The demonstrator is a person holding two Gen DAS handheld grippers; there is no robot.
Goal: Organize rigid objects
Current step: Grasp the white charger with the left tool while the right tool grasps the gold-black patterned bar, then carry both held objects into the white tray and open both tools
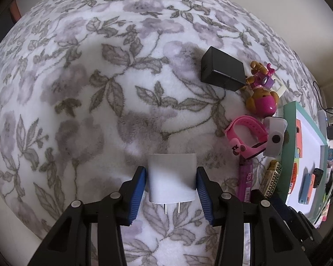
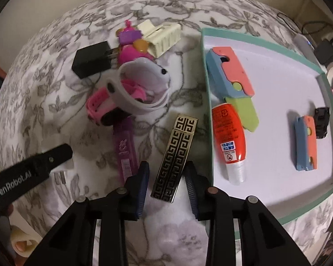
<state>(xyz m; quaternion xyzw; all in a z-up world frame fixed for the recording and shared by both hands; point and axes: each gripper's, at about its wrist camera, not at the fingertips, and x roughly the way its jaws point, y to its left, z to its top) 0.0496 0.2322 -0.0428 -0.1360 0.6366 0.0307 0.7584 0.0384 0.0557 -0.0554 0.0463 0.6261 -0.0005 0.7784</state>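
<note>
My left gripper (image 1: 171, 177) is shut on a white charger plug (image 1: 172, 177), its two prongs pointing back at the camera, just above the floral blanket (image 1: 100, 88). My right gripper (image 2: 166, 177) is open, its blue pads (image 2: 144, 184) standing either side of the near end of a gold-and-black patterned lighter (image 2: 175, 157) that lies on the blanket, with small gaps on both sides. A teal-rimmed white tray (image 2: 277, 155) to the right holds a red tube (image 2: 229, 141), two blue-and-coral folding toys (image 2: 230, 71) (image 2: 305, 141) and a small black car (image 2: 322, 125).
Beyond the lighter lie a purple lighter (image 2: 125, 150), a pink watch (image 2: 100, 108) under a grey band (image 2: 144, 84), a black adapter (image 2: 93, 57), a pink toy figure (image 2: 131, 44) and a cream clip (image 2: 162, 37). The left gripper's body (image 2: 31, 170) reaches in at left.
</note>
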